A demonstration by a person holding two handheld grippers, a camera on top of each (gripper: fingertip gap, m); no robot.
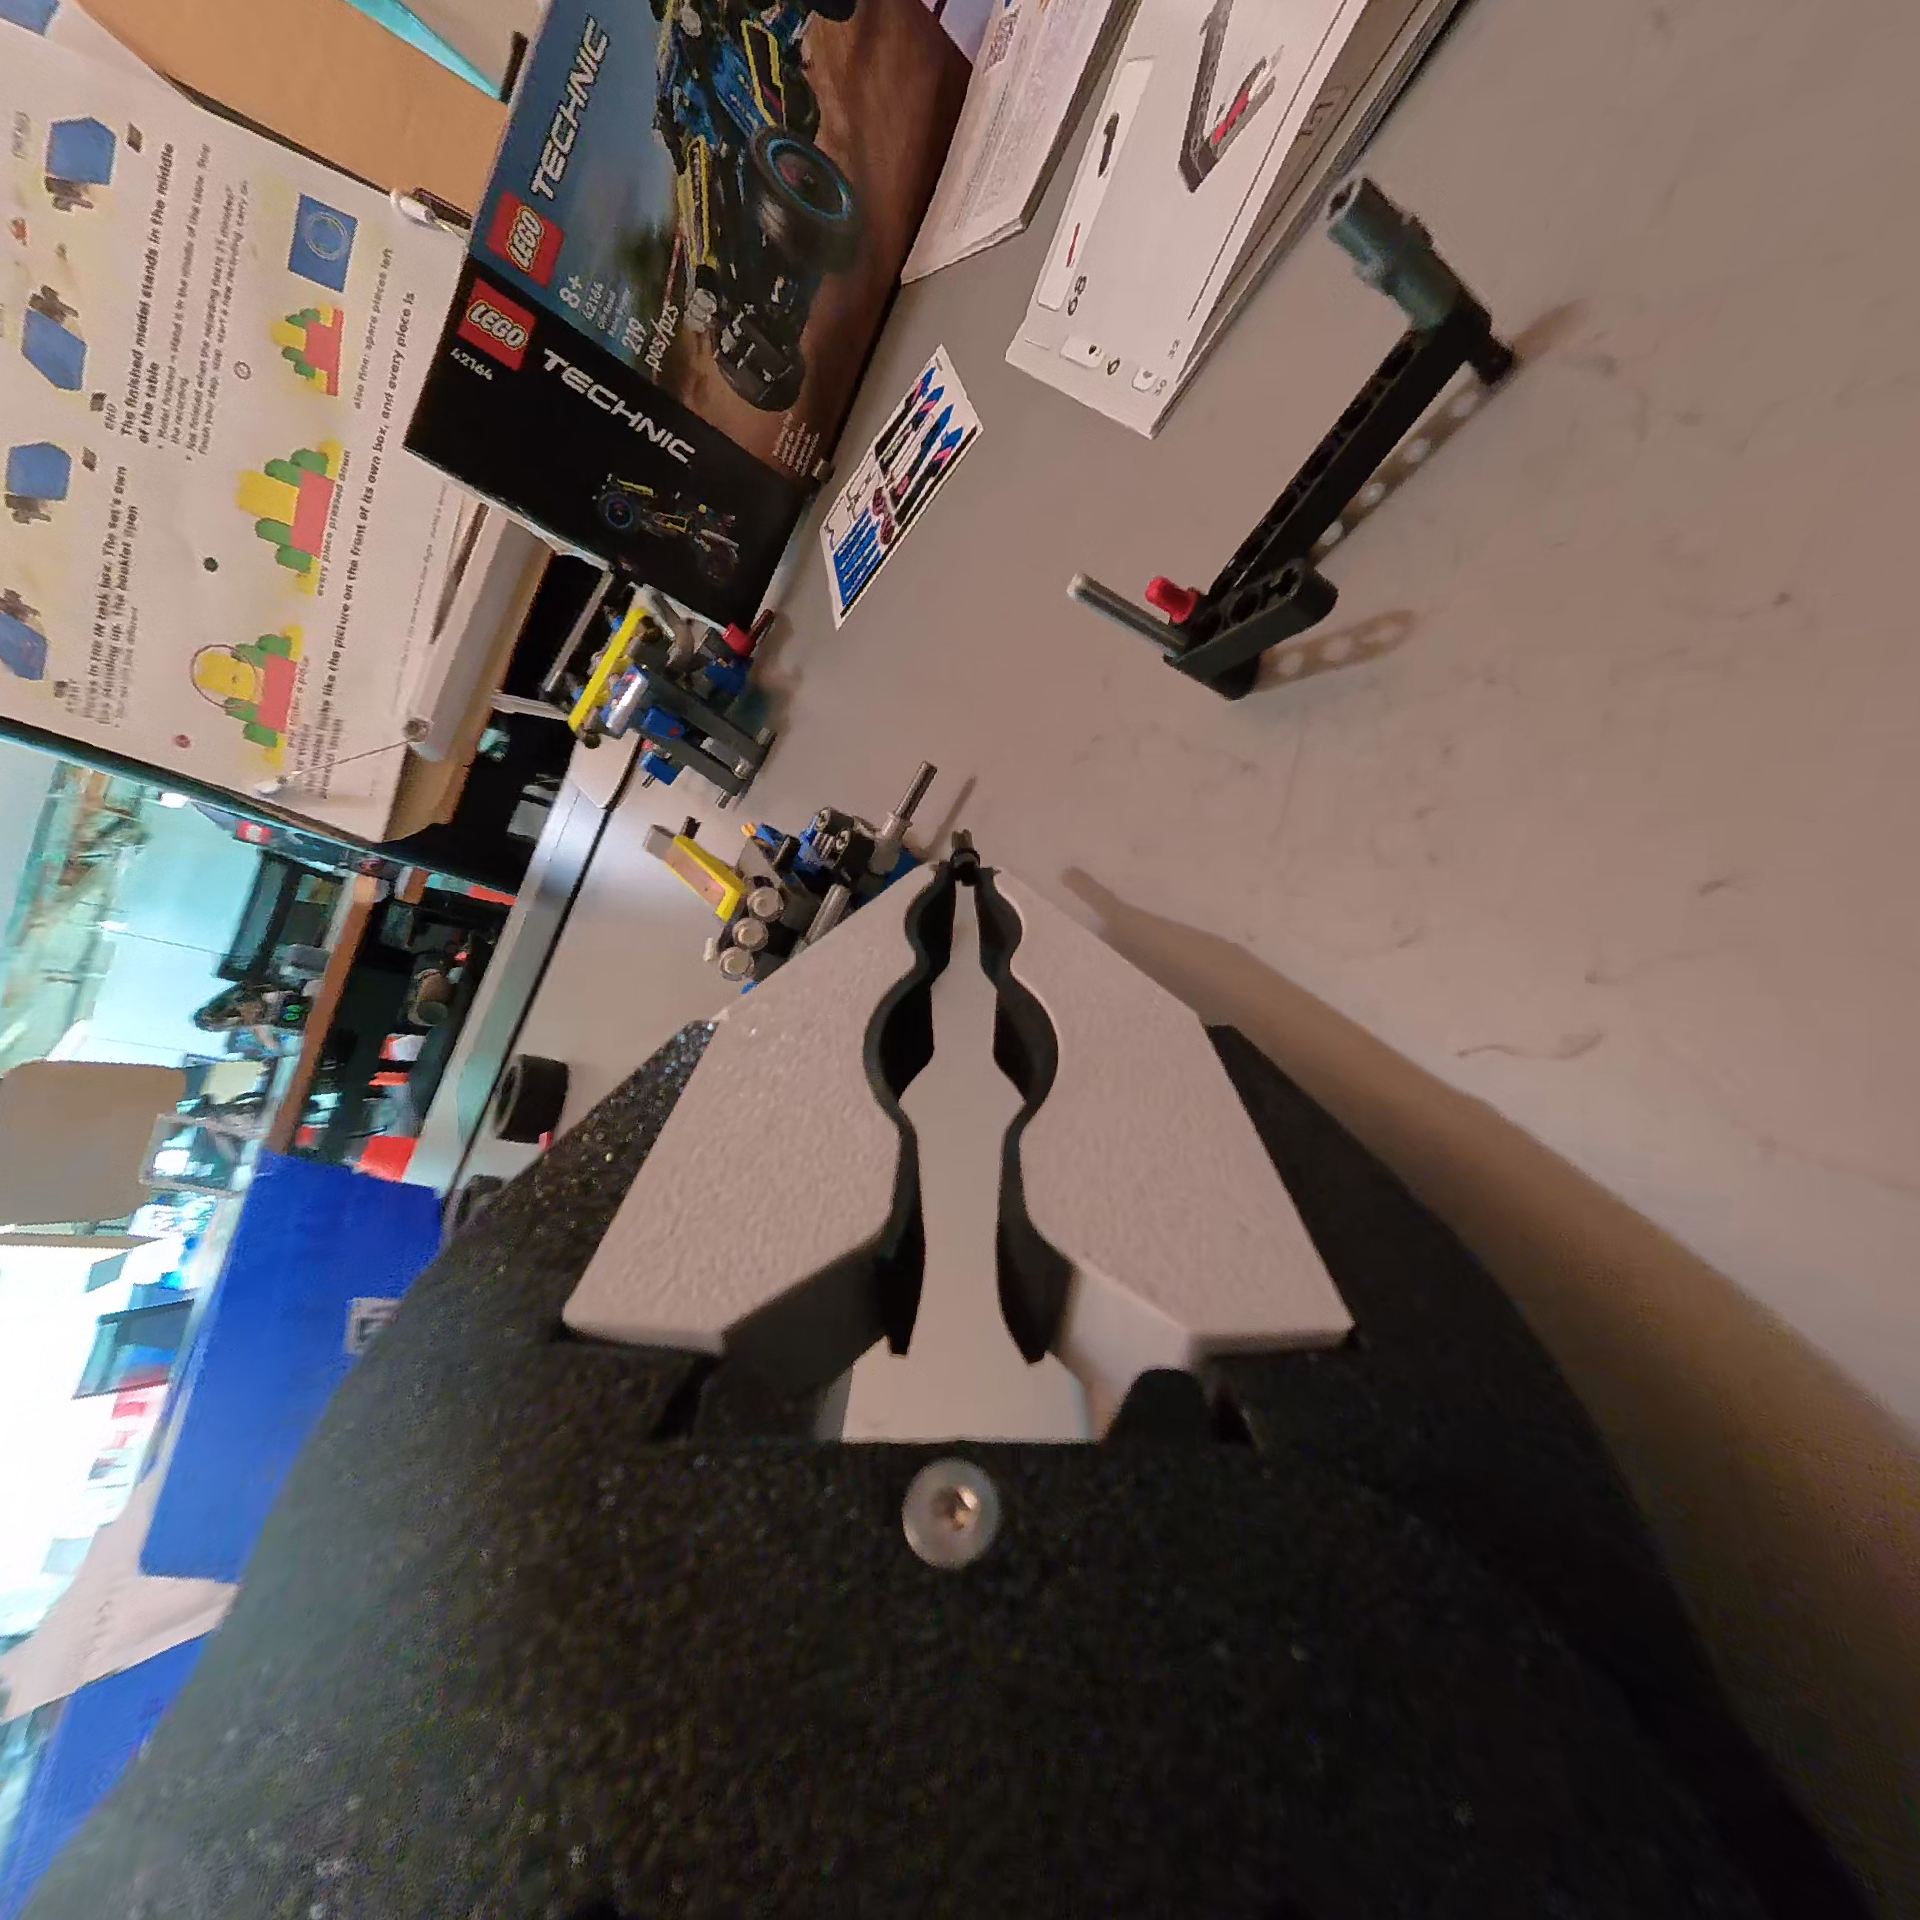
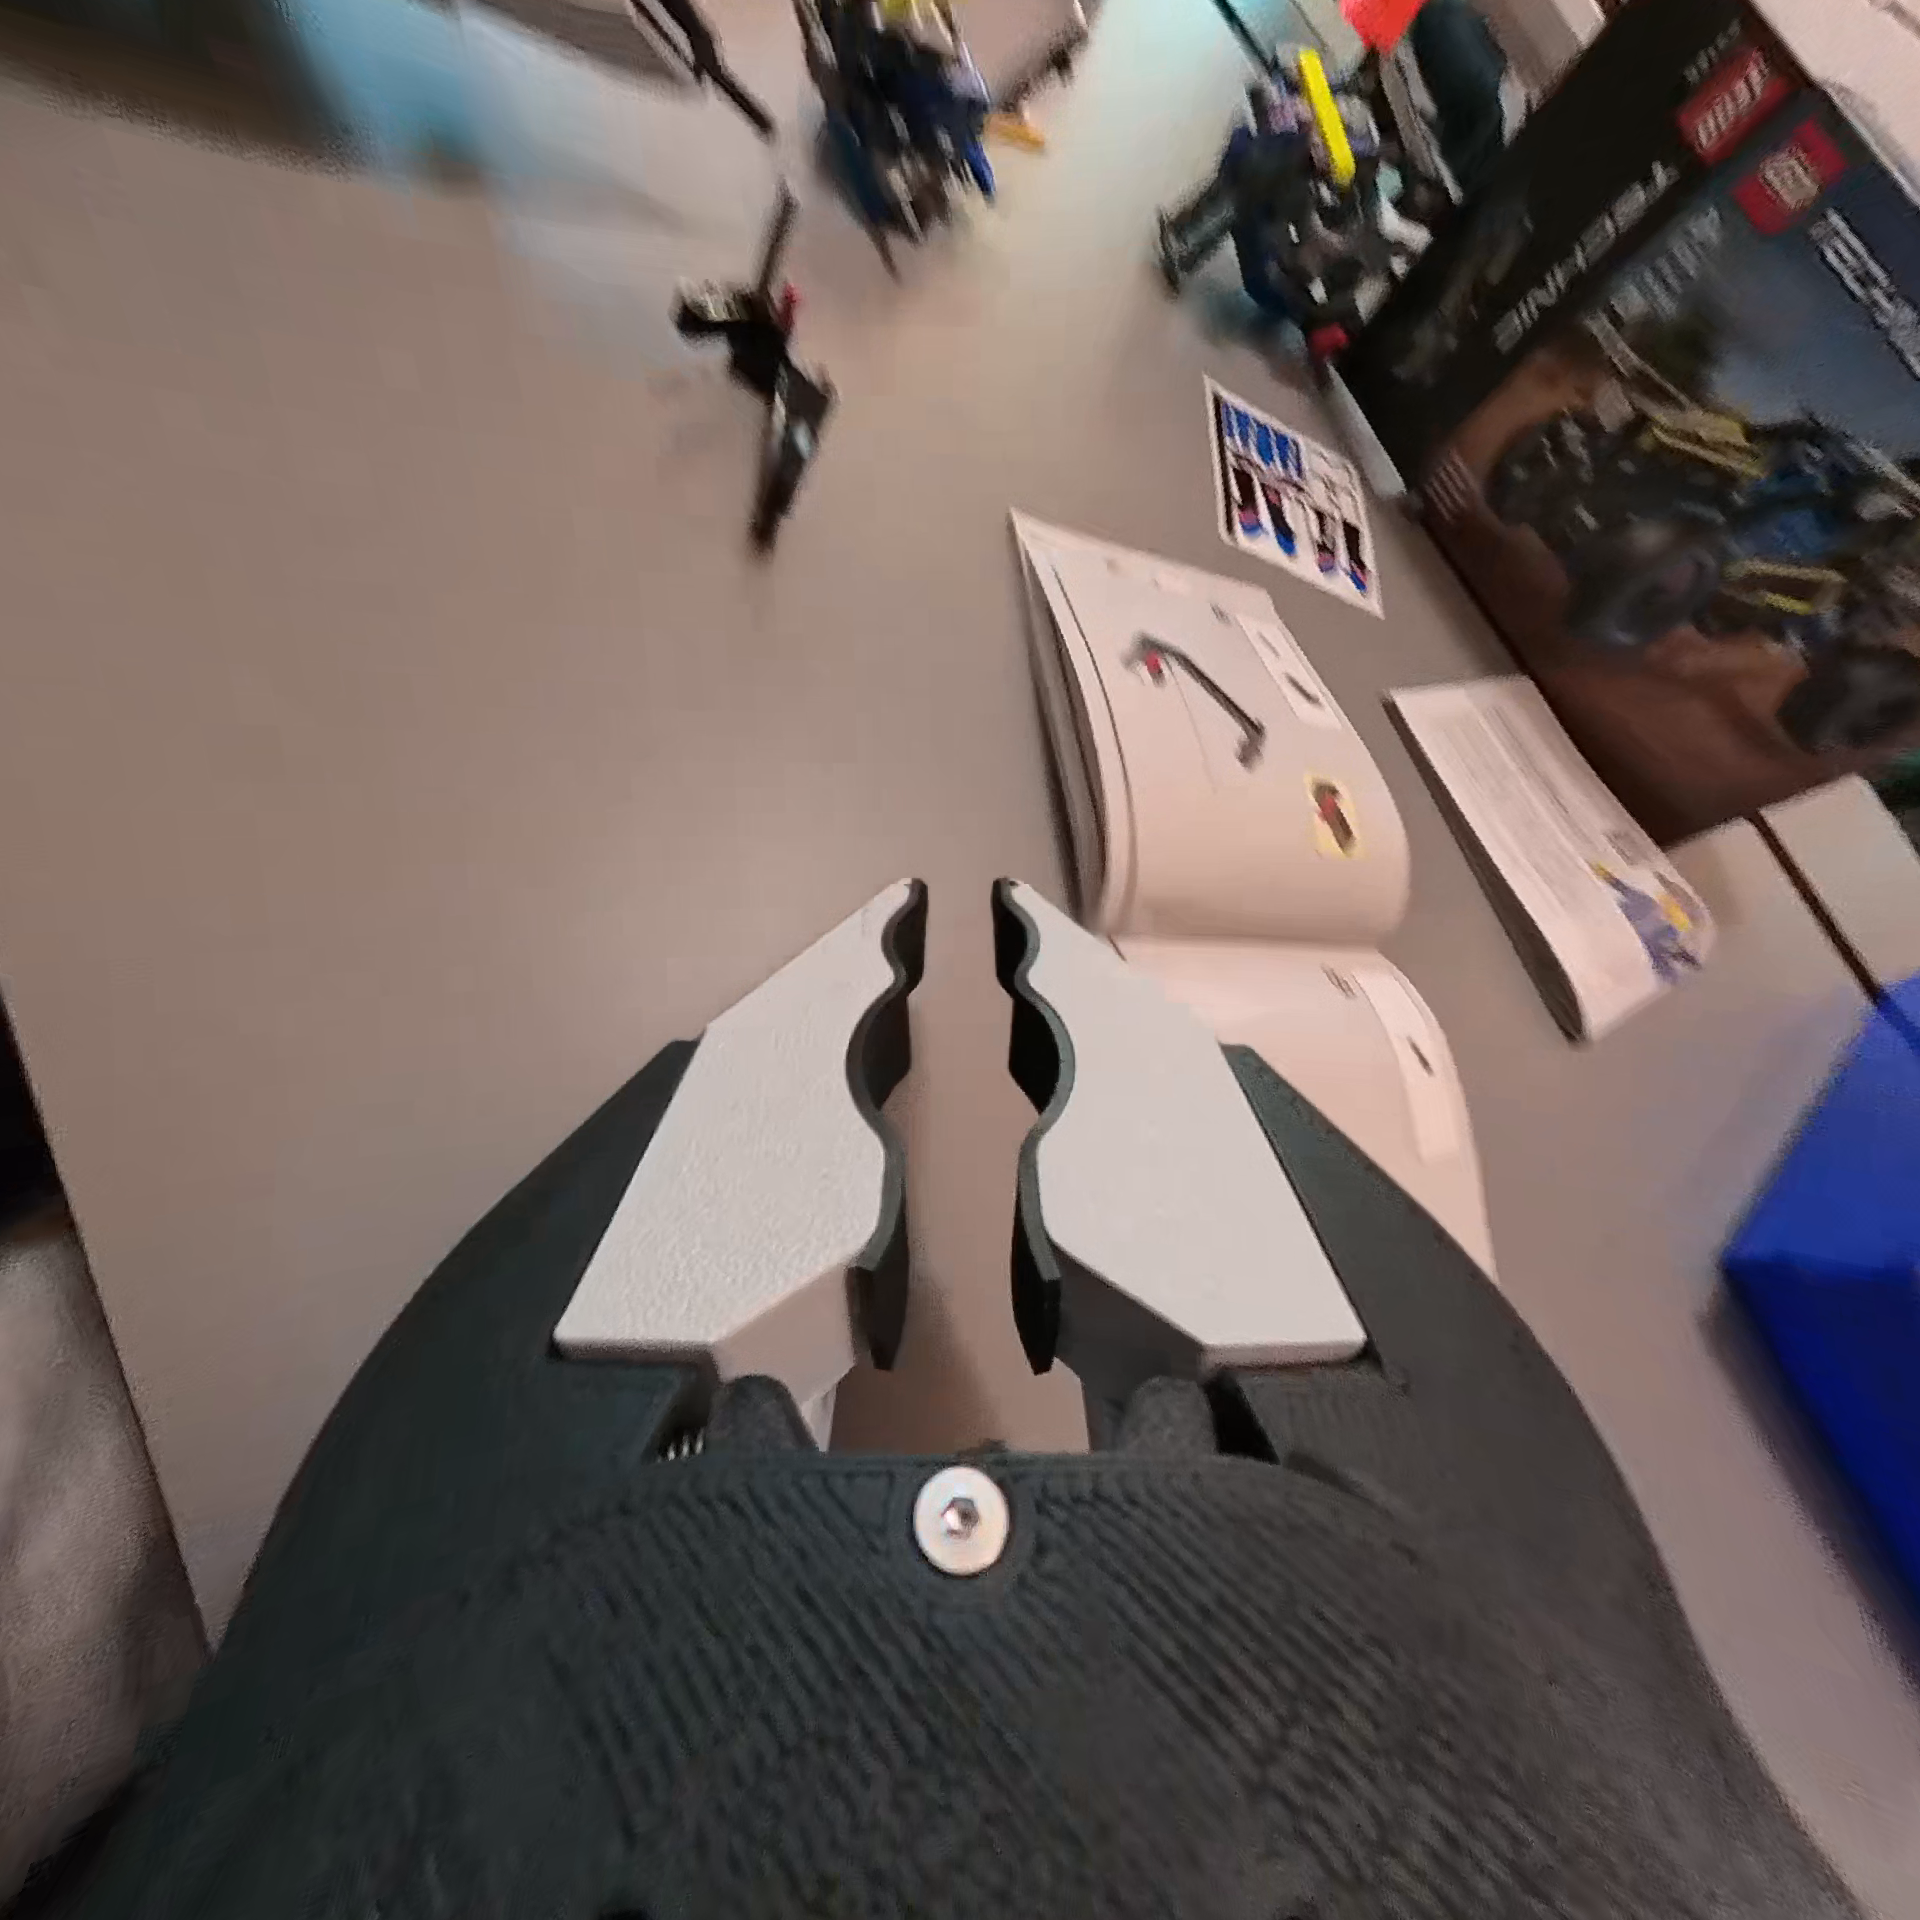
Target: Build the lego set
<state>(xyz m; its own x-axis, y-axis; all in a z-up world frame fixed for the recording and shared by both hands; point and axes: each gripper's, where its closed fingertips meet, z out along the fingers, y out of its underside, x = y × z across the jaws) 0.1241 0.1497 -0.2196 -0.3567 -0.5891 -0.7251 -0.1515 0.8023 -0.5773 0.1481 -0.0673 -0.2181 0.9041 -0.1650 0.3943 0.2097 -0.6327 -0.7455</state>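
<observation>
On the left of the grey bench, seen from the left wrist, a cardboard box stands with a printed sheet on its side. Below it is a blue bin, and what either holds is out of sight. Next comes a dark toy box with a vehicle pictured on it, standing closed, so its contents cannot be told. In front of it sits a blue and yellow brick assembly, and nearer the camera a second assembly with grey axles sticking out. The left tool is just beside that second assembly. Its jaws are closed down to the tips, which pinch a small black peg that pokes out past them. Whether the peg touches the assembly cannot be told. Further right lie a sticker sheet, an open booklet, and a black bent frame with a red pin, well apart from the left tool. The right tool hangs over bare bench with its jaws a little apart and nothing between them. The open booklet lies just to its right, with a closed booklet beyond that. The far end of that view is blurred.
</observation>
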